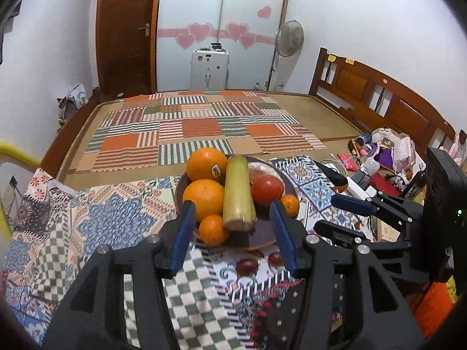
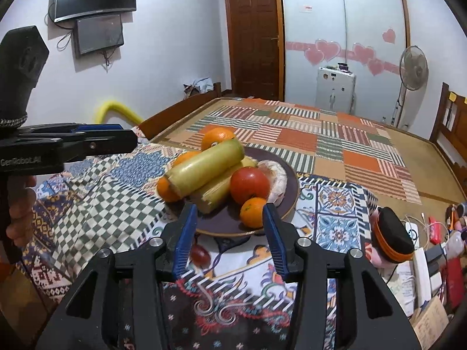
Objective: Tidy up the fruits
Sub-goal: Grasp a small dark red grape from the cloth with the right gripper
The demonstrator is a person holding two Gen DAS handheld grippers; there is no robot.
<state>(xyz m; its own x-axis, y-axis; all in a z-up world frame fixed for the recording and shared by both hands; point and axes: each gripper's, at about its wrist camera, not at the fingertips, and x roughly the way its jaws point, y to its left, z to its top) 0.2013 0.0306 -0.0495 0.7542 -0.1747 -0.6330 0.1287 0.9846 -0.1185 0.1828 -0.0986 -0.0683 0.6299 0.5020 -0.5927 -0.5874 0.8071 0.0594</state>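
Here, through the left wrist camera, we see our left gripper [image 1: 232, 234] with its blue-padded fingers [image 1: 184, 237] spread wide and holding nothing, poised just before the dark round plate [image 1: 264, 237] on the patterned patchwork cloth [image 1: 116, 218]. On the plate we count two large oranges [image 1: 206, 198], a small mandarin [image 1: 213, 229], long pale yellow-green stalk pieces [image 1: 237, 192], a red tomato [image 1: 267, 189] and another mandarin [image 1: 290, 204]. Two dark red grapes [image 1: 246, 266] lie on the cloth just in front of the plate, and our right gripper [image 1: 344, 214] shows at the right, fingers apart. From the right wrist camera, we see the right gripper [image 2: 230, 242] equally wide and empty, near the plate's front rim [image 2: 230, 232], one red grape [image 2: 200, 255] beside its left finger, while the left gripper [image 2: 87, 143] enters from the left, its spread hard to judge there.
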